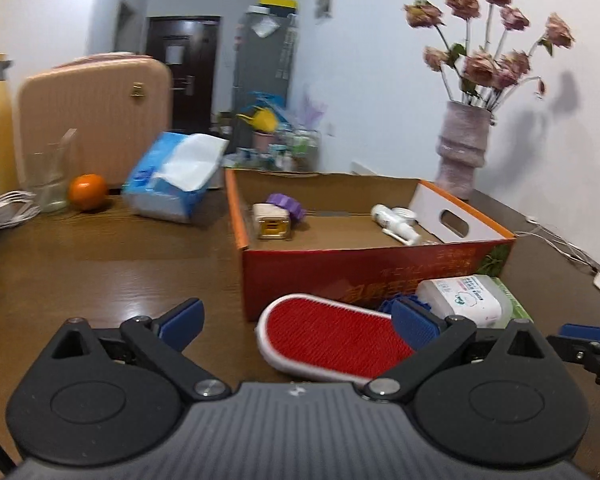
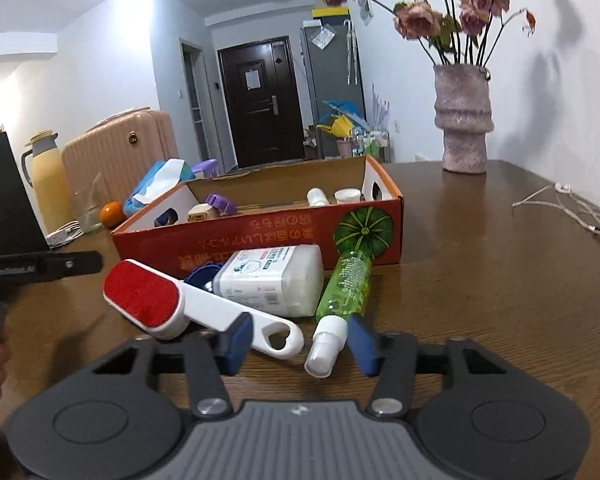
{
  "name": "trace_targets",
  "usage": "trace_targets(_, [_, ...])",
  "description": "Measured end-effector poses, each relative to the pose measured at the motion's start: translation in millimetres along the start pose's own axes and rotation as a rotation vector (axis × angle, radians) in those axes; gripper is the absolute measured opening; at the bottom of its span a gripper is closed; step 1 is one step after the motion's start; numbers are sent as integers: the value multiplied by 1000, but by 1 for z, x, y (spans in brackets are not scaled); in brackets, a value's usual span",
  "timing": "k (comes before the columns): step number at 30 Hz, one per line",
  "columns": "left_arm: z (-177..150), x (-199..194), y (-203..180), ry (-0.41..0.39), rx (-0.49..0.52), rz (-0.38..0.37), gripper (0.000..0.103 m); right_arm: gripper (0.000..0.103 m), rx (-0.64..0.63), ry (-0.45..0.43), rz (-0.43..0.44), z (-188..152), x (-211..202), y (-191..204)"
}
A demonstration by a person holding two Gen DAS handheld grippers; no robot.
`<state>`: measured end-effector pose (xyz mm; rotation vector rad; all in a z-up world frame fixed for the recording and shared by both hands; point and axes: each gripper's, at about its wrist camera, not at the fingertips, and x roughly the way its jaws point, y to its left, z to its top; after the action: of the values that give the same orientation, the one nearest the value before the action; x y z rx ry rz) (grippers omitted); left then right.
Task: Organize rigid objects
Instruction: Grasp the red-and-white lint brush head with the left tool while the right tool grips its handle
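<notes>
A red-and-orange cardboard box (image 1: 380,268) (image 2: 260,236) stands open on the brown table and holds a purple piece (image 1: 286,202), a beige-and-gold item (image 1: 272,222) and a white spray bottle (image 1: 394,220). In front of it lie a red lint brush (image 1: 328,334) (image 2: 142,298) with a white handle (image 2: 278,334), a white bottle (image 1: 466,298) (image 2: 274,282) and a green spray bottle (image 2: 344,286) with a white cap (image 2: 326,346). My left gripper (image 1: 296,326) is open wide over the brush head. The right gripper (image 2: 300,342) is partly closed; the handle end and the cap lie between its pads, not clearly squeezed.
A vase of dried roses (image 1: 462,148) (image 2: 462,118) stands at the back right, with white cables (image 2: 568,208) beside it. Left of the box are a tissue pack (image 1: 172,176), an orange (image 1: 87,191), a glass (image 1: 52,178), a pink suitcase (image 1: 96,120) and a yellow flask (image 2: 48,184).
</notes>
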<state>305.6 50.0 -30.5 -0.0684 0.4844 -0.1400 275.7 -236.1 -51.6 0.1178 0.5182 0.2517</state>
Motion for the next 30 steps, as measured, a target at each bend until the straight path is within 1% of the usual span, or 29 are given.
trace_targets(1, [1, 6, 1, 6, 7, -11, 100, 41, 2, 7, -2, 0, 3, -1])
trace_targets(3, [1, 17, 1, 19, 13, -9, 91, 37, -2, 19, 5, 0, 9, -2])
trace_targets(4, [0, 23, 1, 31, 14, -12, 89, 32, -3, 25, 9, -1, 12, -2])
trace_targets(5, [-2, 29, 3, 43, 11, -16, 83, 28, -4, 29, 14, -1, 15, -2])
trace_targets(6, [-3, 34, 4, 57, 7, -17, 77, 27, -4, 29, 18, -2, 19, -2])
trace_targets(7, [-5, 38, 8, 52, -9, -32, 77, 26, -6, 29, 16, -2, 22, -2])
trace_targets(8, [-6, 40, 11, 45, -27, -50, 74, 25, -14, 26, 10, -1, 24, -1])
trace_targets(9, [-6, 41, 13, 45, -45, -71, 68, 23, -31, 23, -1, 0, 27, 2])
trace_targets(10, [-6, 42, 16, 45, -62, -88, 67, 22, -47, 22, -9, 1, 29, 4])
trace_targets(12, [-7, 40, 16, 47, -71, -89, 66, 20, -85, 21, -29, 2, 31, 9])
trace_targets(13, [-8, 39, 15, 47, -67, -88, 65, 15, -111, 21, -40, 2, 32, 12])
trace_targets(14, [-9, 36, 14, 49, -65, -88, 65, 9, -135, 22, -46, 1, 33, 16])
trace_targets(16, [-12, 29, 10, 44, -53, -69, 63, 9, -140, 34, -50, 0, 33, 18])
trace_targets(18, [-17, 20, 9, 45, -64, -54, 57, 9, -143, 49, -49, -2, 33, 19])
trace_targets(25, [-41, -27, 12, 60, -189, -58, 53, 9, -130, 49, -31, -5, 13, 16])
trace_targets(26, [-46, -37, 13, 57, -211, -74, 47, 4, -133, 51, -24, -6, 10, 16])
trace_targets(27, [-51, -44, 14, 71, -237, -110, 39, 2, -130, 53, 6, -7, 7, 17])
trace_targets(28, [-54, -50, 13, 86, -264, -140, 37, 2, -108, 63, 68, -8, 4, 17])
trace_targets(29, [-57, -55, 12, 90, -273, -158, 37, 2, -94, 75, 110, -9, 3, 20])
trace_targets(30, [-59, -59, 9, 90, -260, -159, 38, 2, -107, 82, 118, -12, 2, 25])
